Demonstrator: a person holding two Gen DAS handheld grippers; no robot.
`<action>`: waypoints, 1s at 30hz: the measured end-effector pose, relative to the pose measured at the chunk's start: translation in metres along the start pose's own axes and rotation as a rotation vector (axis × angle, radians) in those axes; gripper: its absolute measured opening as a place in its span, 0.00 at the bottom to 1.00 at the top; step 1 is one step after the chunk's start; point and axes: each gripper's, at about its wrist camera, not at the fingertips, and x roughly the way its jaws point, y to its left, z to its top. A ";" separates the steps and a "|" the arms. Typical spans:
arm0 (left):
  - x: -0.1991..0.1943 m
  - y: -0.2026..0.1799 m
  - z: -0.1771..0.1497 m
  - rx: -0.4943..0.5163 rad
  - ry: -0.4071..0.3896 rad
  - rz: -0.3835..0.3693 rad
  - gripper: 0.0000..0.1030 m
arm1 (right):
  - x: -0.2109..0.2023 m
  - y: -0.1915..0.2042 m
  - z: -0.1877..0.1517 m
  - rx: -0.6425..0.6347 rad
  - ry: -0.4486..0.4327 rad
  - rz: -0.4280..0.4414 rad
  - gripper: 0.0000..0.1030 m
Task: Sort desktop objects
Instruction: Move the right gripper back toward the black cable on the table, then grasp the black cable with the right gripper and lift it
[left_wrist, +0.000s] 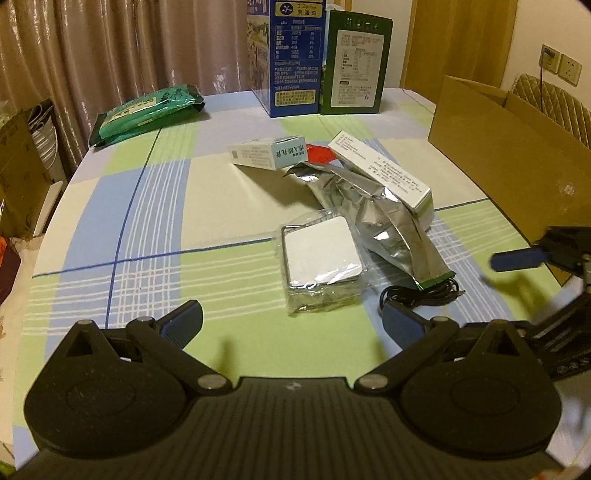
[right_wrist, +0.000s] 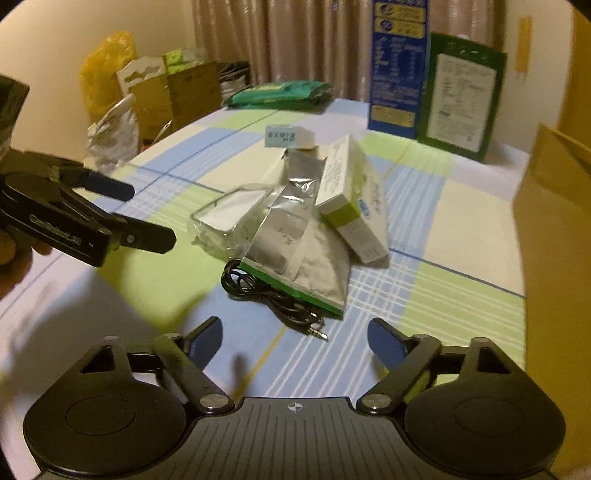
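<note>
While both grippers gape, clutter (left_wrist: 365, 206) covers the table (left_wrist: 147, 221).

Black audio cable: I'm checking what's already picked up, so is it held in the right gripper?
No, the black audio cable lies on the tablecloth ahead of the empty right gripper.

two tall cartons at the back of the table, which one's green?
The green carton, standing right of the blue carton in the left wrist view and touching it; it is the shorter one.
</note>
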 end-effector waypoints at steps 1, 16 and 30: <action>0.001 0.000 0.000 0.004 0.000 0.002 0.99 | 0.006 -0.002 0.001 -0.008 0.006 0.002 0.75; 0.012 -0.002 0.002 0.028 0.020 0.005 0.99 | 0.024 -0.006 0.007 0.049 -0.001 -0.070 0.34; 0.015 -0.005 0.001 0.029 0.024 -0.011 0.99 | -0.022 -0.010 -0.026 0.202 0.037 -0.151 0.23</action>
